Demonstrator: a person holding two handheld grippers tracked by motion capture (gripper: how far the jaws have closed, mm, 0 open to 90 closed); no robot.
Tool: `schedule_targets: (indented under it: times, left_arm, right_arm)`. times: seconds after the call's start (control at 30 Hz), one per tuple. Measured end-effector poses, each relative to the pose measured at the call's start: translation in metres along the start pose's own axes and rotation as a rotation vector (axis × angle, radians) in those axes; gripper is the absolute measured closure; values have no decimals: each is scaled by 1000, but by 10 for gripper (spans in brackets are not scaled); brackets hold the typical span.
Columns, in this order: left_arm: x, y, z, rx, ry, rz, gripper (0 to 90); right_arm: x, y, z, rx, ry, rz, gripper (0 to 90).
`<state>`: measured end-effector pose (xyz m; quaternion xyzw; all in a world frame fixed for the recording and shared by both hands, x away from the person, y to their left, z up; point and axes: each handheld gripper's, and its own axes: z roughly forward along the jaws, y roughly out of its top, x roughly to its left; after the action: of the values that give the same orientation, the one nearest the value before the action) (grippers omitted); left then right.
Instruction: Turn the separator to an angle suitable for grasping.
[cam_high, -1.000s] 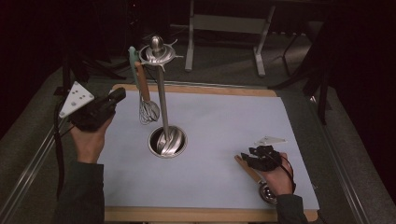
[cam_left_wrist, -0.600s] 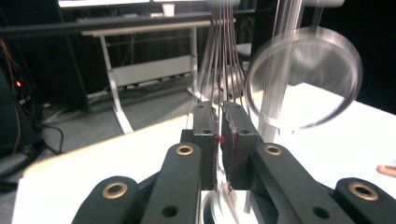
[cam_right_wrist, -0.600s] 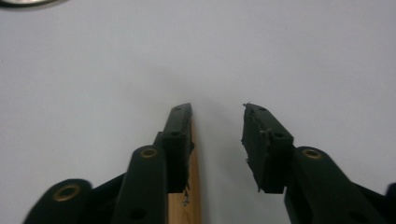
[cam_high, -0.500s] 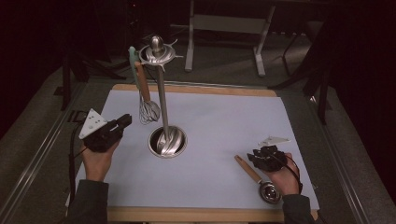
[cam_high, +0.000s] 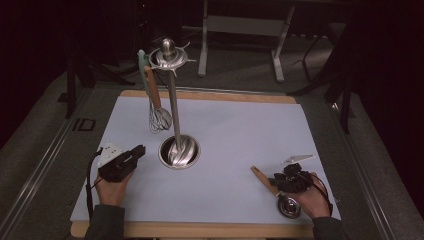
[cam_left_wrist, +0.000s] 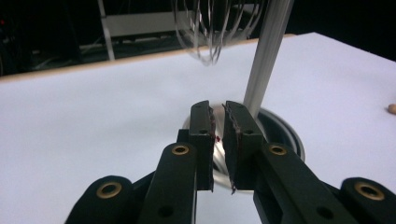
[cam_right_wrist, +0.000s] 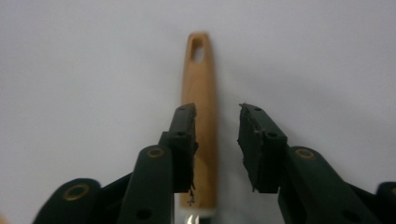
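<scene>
The wooden-handled utensil (cam_high: 272, 187) lay flat near the mat's (cam_high: 240, 130) five o'clock corner, handle end pointing toward ten o'clock. The right gripper (cam_right_wrist: 215, 142) straddled its handle, jaws partly open after reopening slightly, not pressing it.

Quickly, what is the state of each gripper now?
Left gripper: jaws nearly closed with a narrow gap, holding nothing.
Right gripper: jaws open astride the wooden handle, not yet clamped.
</scene>
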<state>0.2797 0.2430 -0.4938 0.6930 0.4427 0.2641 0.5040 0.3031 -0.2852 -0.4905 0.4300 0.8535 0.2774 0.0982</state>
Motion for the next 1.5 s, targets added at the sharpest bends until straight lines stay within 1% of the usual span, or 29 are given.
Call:
schedule_targets:
  times: [0.07,0.2,0.3,0.4,0.47,0.57,0.67,0.8,0.93,0.97,1.03,1.13,1.2,1.3,1.4,1.5]
  left_arm:
    - [1,-6,0,10,0,-12,817]
    - [4,-15,-1,22,-3,-37,815]
    - [4,-20,0,36,1,-41,816]
    - [3,-22,3,51,3,-35,816]
    - [3,-23,4,53,1,-35,816]
    - [2,-25,6,60,-1,-39,816]
    - [3,-26,6,62,-3,-43,816]
    - [3,-27,7,63,-4,-51,817]
    - [5,-29,7,71,-10,-63,816]
    - [6,-29,7,73,-11,-65,816]
    - [6,-30,7,75,-9,-66,816]
    - [6,-30,8,77,-12,-69,816]
    - [6,-30,8,80,-14,-68,815]
    - [5,-30,9,83,-16,-65,815]
    - [5,-31,10,84,-16,-64,815]
    - [5,-31,10,87,-15,-64,814]
  right_arm:
    - [2,-6,1,30,3,-6,642]
    - [3,-18,1,67,22,3,630]
    - [0,-24,2,85,35,23,628]
    - [1,-24,4,96,53,23,675]
    - [3,-21,6,106,41,8,682]
    - [4,-14,10,108,33,4,684]
    - [3,-3,17,112,29,2,685]
    - [-2,15,30,107,36,20,685]
    - [-8,31,40,108,27,33,685]
    - [-10,35,42,110,33,41,683]
    - [-15,41,46,123,58,53,676]
    - [-20,46,47,151,98,72,652]
    - [-22,47,47,173,128,96,641]
    - [-23,49,47,191,140,95,631]
    - [-21,50,47,203,144,96,628]
    - [-18,52,48,214,161,95,631]
